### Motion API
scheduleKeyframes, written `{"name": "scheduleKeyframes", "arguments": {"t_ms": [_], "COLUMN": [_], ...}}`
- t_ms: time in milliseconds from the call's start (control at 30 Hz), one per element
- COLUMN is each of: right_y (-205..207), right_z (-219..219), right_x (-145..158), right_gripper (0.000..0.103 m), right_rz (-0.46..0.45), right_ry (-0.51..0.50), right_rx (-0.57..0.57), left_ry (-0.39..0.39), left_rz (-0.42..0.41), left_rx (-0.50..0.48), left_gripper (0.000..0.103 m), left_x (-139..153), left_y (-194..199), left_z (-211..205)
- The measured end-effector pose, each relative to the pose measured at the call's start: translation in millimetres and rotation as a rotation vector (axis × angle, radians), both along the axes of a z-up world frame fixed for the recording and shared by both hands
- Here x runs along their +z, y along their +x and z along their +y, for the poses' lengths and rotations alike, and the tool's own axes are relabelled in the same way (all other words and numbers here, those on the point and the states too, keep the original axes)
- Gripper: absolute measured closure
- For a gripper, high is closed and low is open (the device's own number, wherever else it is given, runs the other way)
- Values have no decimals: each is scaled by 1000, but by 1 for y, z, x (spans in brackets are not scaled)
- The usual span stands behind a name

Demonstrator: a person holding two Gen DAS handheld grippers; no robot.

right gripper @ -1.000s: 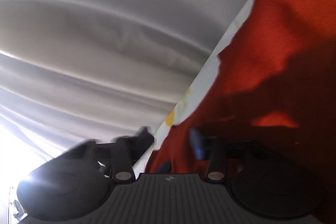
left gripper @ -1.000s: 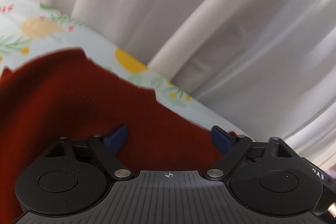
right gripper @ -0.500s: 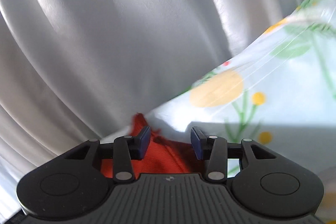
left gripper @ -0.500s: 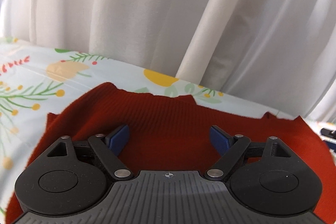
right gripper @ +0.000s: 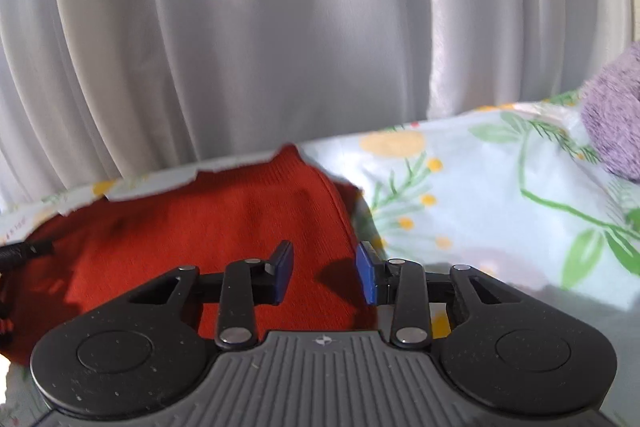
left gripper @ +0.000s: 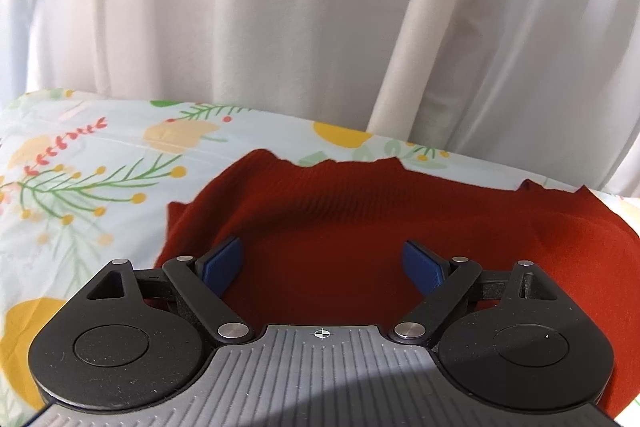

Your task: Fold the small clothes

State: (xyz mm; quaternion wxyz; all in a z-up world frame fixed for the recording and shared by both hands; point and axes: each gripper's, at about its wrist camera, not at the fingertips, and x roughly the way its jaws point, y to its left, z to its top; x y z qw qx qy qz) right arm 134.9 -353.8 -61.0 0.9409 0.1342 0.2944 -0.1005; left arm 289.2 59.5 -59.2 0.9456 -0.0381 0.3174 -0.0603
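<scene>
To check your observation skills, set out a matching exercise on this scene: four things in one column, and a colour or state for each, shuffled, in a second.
Things:
1. knitted garment
2. curtain
3. left gripper
4. fluffy item

Descriptions:
A. purple, at the right edge
B. red, lying on the floral cloth
C. open wide, holding nothing
D. white, hanging in folds

Pairs: 1-B, 2-D, 3-C, 4-A

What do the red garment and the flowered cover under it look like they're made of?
The red garment looks like a fine ribbed knit, matte and soft: close parallel ribs show across it. The flowered cover looks like a smooth, thin printed sheet with a slight sheen and sharp fold creases; whether cloth or plastic is unclear.
</scene>
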Motion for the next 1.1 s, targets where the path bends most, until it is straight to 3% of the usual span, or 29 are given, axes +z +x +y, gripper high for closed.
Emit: {"name": "scheduleKeyframes", "arguments": {"t_ms": [133,200,300,400,633,733,833,933,1000,1100], "right_y": [-15,-23,-32,-37,-26,-13,-4,6,16,26], "right_z": [-5,-4,9,32,94,120,144,168,181,202], "right_x": [-2,3,11,16,20,19,19,17,15,12], "right_gripper": [70,70,70,70,70,70,70,70,78,87], "right_rz": [45,25,15,6,-16,-1,14,47,67,86], "right_ry": [-8,13,40,70,182,221,224,212,209,204], "right_rx": [-81,-78,-19,68,262,335,386,421,440,472], "left_ry": [84,63,-113,-299,-709,-815,-884,-895,-884,-868], "left_rz": [19,62,125,167,239,250,251,258,274,284], "left_rx": [75,134,250,293,208,207,201,174,152,115], "left_gripper": [6,6,6,6,6,7,11,18,24,25], "left_x": [0,-3,-2,3,-9,-18,-23,-24,-24,-23], "left_y": [-11,-16,-34,-60,-96,-96,-93,-81,-68,-50], "left_z": [11,29,72,103,128,133,140,143,144,142]}}
